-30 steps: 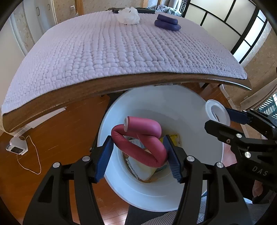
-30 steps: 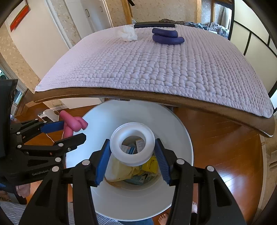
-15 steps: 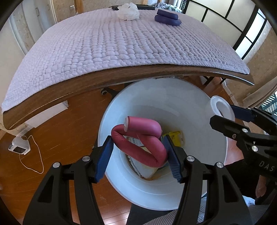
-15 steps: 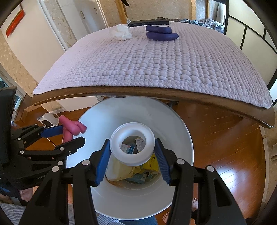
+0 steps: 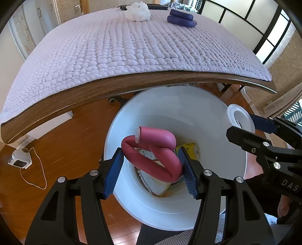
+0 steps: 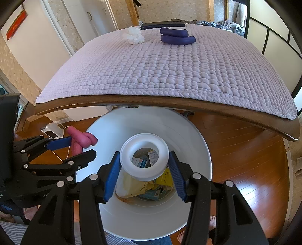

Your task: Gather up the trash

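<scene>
My left gripper [image 5: 151, 169] is shut on a bent pink foam tube [image 5: 156, 152] and holds it above the open white bin [image 5: 169, 116]. My right gripper [image 6: 144, 171] is shut on a white ring [image 6: 144, 160], also above the bin [image 6: 151, 216]. The bin holds paper and packaging trash [image 6: 149, 186]. The right gripper and the ring [image 5: 240, 118] show at the right of the left wrist view. The left gripper and the pink tube [image 6: 81, 139] show at the left of the right wrist view.
A table with a lilac quilted cover [image 5: 132, 49] stands just beyond the bin. On its far side lie a crumpled white tissue [image 5: 138, 11] and a folded purple foam tube [image 5: 182, 17]. A white charger with a cable [image 5: 19, 160] lies on the wood floor.
Both grippers have drawn back and risen slightly, so the table looks a little farther away. Their holds on the pink tube and the white ring are unchanged.
</scene>
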`<state>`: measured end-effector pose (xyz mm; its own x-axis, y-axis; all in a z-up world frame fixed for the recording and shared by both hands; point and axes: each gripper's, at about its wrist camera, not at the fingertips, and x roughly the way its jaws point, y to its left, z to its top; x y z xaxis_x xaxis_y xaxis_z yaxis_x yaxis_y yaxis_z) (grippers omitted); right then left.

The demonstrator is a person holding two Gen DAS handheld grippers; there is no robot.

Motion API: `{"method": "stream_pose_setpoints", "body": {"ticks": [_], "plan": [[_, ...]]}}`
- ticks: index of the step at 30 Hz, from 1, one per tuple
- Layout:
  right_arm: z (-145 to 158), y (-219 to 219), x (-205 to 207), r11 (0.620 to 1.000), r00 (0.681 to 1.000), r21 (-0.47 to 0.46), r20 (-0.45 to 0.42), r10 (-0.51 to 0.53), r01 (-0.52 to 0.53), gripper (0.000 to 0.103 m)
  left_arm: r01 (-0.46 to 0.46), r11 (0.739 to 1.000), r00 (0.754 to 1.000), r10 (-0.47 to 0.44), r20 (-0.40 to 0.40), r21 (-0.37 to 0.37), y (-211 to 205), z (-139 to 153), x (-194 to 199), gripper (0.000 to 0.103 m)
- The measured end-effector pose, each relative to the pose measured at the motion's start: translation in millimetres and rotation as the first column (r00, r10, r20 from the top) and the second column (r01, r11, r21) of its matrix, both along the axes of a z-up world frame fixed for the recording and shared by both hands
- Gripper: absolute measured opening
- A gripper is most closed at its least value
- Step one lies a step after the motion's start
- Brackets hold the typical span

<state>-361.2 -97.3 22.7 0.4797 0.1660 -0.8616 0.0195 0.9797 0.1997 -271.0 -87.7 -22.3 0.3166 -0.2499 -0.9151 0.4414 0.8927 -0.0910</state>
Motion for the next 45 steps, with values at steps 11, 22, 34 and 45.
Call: {"method": "stream_pose_setpoints", "body": {"ticks": [11, 22, 34, 45], "plan": [[-4.1, -2.3, 5.7, 1.000, 1.000, 0.011, -0.019, -0.005, 0.005, 0.051, -0.009, 1.000, 1.000, 0.008, -0.020, -0.006, 2.4, -3.0, 6.8, 0.061], [-4.3, -5.8, 9.7, 1.000, 1.000, 0.013, -0.023, -0.011, 0.012, 0.051, 0.006, 1.000, 1.000, -0.006, -0.013, 0.000, 5.5, -11.5, 9.7, 0.061], [8.5, -11.8, 9.4, 0.999, 0.999, 0.010, 0.020, -0.044, 0.044, 0.071, -0.016, 0.999, 1.000, 0.015, -0.023, -0.045, 5.5, -3.5, 18.6, 0.069], [29.8, -20.0, 14.5, 0.998, 0.995, 0.008, 0.069, -0.069, 0.069, 0.071, -0.007, 0.999, 1.000, 0.007, 0.000, -0.054, 8.9, 9.5, 17.8, 0.069]]}}
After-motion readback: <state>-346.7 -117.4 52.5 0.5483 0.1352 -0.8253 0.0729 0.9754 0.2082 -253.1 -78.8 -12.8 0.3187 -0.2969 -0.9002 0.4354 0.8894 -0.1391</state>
